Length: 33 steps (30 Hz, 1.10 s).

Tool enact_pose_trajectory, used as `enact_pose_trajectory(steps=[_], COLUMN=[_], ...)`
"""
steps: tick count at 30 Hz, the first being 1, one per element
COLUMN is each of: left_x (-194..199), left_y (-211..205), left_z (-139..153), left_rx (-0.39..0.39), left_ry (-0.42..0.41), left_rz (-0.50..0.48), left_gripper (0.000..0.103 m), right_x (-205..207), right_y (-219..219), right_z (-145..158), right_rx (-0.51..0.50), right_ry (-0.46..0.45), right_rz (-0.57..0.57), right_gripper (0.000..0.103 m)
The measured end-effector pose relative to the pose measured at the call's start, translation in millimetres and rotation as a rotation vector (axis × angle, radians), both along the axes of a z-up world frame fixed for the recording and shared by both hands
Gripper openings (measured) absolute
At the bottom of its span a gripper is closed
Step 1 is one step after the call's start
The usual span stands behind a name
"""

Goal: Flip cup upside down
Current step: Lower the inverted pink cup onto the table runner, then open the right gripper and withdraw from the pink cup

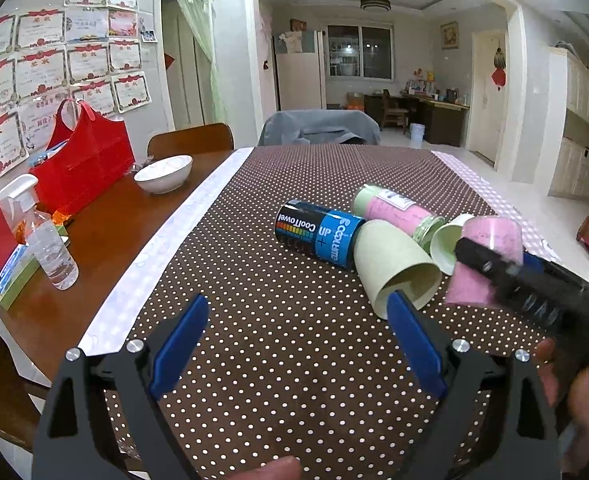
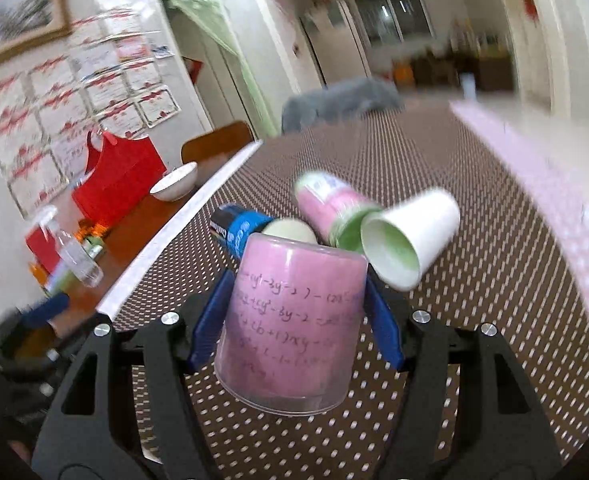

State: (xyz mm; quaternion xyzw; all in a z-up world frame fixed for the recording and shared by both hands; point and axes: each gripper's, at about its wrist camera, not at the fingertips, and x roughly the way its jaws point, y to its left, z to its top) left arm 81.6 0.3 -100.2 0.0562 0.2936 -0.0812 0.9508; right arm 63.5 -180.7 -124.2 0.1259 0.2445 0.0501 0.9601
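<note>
My right gripper point(image 2: 296, 316) is shut on a pink cup point(image 2: 294, 320) with handwriting on it, held above the dotted brown tablecloth point(image 2: 474, 240). The same cup shows in the left wrist view point(image 1: 490, 256), with the right gripper point(image 1: 506, 268) across it. My left gripper point(image 1: 298, 336) is open and empty, low over the cloth, just in front of a pale green cup point(image 1: 394, 264) that lies on its side.
A blue and black can point(image 1: 318, 232), a pink and green tube point(image 1: 394, 212) and a white cup point(image 2: 410, 236) lie on their sides behind. A white bowl point(image 1: 164, 172), red bag point(image 1: 82, 164) and spray bottle point(image 1: 46, 240) stand at the left.
</note>
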Motion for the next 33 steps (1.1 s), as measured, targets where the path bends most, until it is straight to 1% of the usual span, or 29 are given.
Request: enact_pose_trajectory(steps=[1, 3, 11, 15, 22, 24, 26, 30, 31, 32, 33], left_x=[0, -1, 6, 6, 4, 2, 0, -2, -3, -3, -4], left_y=[1, 2, 26, 33, 29, 26, 24, 21, 21, 20, 19], left_z=[0, 1, 4, 6, 7, 7, 8, 11, 11, 11, 12], left_rx=[-0.004, -0.009, -0.04, -0.045, -0.048, -0.046, -0.043, -0.039, -0.037, -0.036, -0.036], left_ry=[0.0, -0.006, -0.017, -0.028, -0.034, -0.035, -0.038, -0.044, -0.043, -0.044, -0.044], left_rz=[0.001, 0.008, 0.064, 0.077, 0.062, 0.055, 0.048, 0.046, 0.046, 0.044, 0.042], left_gripper=[0.089, 0.089, 0.089, 0.089, 0.089, 0.089, 0.089, 0.089, 0.089, 0.089, 0.089], right_x=[1, 5, 19, 19, 10, 9, 8, 8, 8, 7, 6], right_y=[6, 14, 33, 38, 40, 41, 42, 46, 46, 45, 44], right_z=[-2, -5, -26, -34, -43, -42, -41, -40, -39, -38, -37], right_rx=[-0.035, -0.069, -0.142, -0.158, -0.197, -0.208, -0.222, -0.246, -0.243, -0.237, -0.231], right_ry=[-0.02, -0.028, 0.042, 0.075, 0.101, 0.096, 0.098, 0.115, 0.116, 0.12, 0.119], right_rz=[0.004, 0.009, 0.036, 0.044, 0.057, 0.062, 0.069, 0.084, 0.088, 0.091, 0.092], right_gripper=[0.063, 0.063, 0.063, 0.063, 0.062, 0.061, 0.058, 0.059, 0.059, 0.063, 0.077])
